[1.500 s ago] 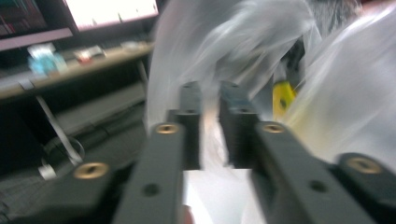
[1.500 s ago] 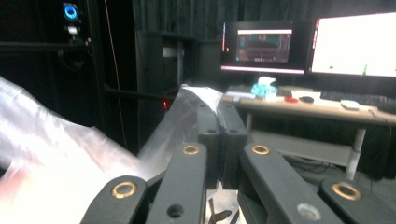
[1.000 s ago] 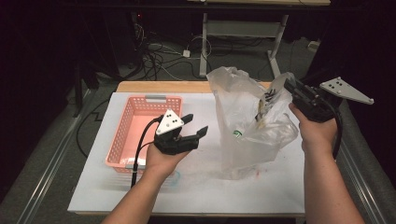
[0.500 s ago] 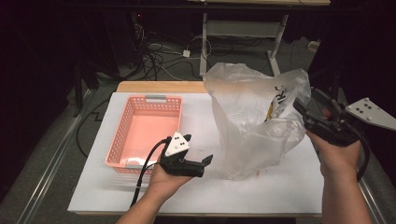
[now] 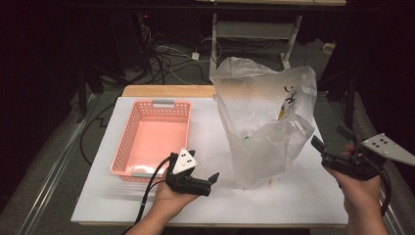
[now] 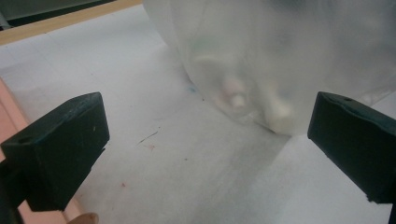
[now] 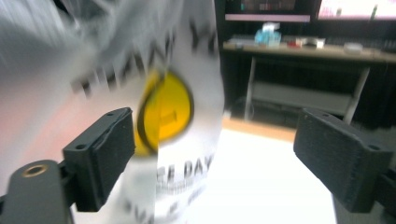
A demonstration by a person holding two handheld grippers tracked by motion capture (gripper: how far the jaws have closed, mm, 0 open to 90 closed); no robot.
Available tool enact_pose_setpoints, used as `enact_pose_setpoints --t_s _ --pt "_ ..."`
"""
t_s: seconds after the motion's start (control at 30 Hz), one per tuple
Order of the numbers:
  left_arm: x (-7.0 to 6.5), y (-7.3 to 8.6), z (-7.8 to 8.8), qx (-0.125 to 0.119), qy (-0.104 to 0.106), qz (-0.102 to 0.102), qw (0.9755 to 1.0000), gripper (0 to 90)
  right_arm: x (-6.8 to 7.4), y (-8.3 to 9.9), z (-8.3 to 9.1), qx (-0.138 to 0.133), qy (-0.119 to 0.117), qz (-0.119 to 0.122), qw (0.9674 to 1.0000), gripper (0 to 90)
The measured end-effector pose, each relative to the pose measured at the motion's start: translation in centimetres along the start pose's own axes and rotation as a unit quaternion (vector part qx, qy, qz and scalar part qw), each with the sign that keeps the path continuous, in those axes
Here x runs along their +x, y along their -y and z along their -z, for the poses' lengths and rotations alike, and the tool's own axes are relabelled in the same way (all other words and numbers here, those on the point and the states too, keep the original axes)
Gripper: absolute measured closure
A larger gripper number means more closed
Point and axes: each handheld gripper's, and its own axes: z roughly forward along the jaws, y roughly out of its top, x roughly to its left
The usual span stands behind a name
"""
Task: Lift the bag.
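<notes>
Nearest the table's front edge, the left gripper (image 5: 213,179) lies low over the white table top (image 5: 303,196), carried in the person's left hand (image 5: 171,199), its jaws pointing toward the base of the bag. In the left gripper view its two black jaws stand wide apart with only bare table surface between them; they have just been opening, and nothing is held. A black cable trails from this gripper toward the front edge.

At the right edge of the table, the right gripper (image 5: 332,138) sits in the person's right hand (image 5: 361,193), raised off the surface and aimed at the bag's right side. In the right gripper view its jaws also stand wide; they have just been opening, and nothing is pressed between the pads. The bag's printed face fills the space ahead of them, blurred.

The translucent white plastic bag (image 5: 259,132) stands upright on the table between the two grippers, free of both, with its mouth open at the top. Black lettering and a yellow round mark (image 7: 163,112) show on its right face. Pale items rest at its bottom, too blurred to identify.

Left of the bag, just behind the left gripper, sits the pink rectangular plastic basket (image 5: 126,142) with perforated walls. Cables and a metal-framed stand lie on the dark floor beyond.
</notes>
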Motion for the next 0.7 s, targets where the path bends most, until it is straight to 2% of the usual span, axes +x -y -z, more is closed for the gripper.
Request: enact_pose_setpoints --t_s 0.2,0.3,0.47,0.63,0.7 --pt "0.1 0.5 0.2 -0.004 -0.003 0.005 1.0 0.0 0.4 4.3 -1.3 0.042 -0.007 -0.014 0.999 4.9" --pt "0.2 0.7 0.2 -0.007 -0.003 0.008 0.9999 0.0 0.5 5.9 -2.0 0.066 -0.011 -0.008 0.9978 0.1" --pt "0.2 0.9 0.3 -0.009 -0.008 0.003 0.9999 0.0 1.0 8.5 -3.1 0.102 -0.016 -0.014 0.9946 0.0" --pt "0.2 1.0 0.5 -0.01 -0.01 -0.003 0.9999 0.0 1.2 10.3 -3.9 0.128 -0.022 -0.02 0.9914 0.0" --pt "0.2 1.0 0.6 -0.01 -0.01 -0.003 0.9999 0.0 1.2 10.5 -4.0 0.129 -0.019 -0.02 0.9913 0.0"
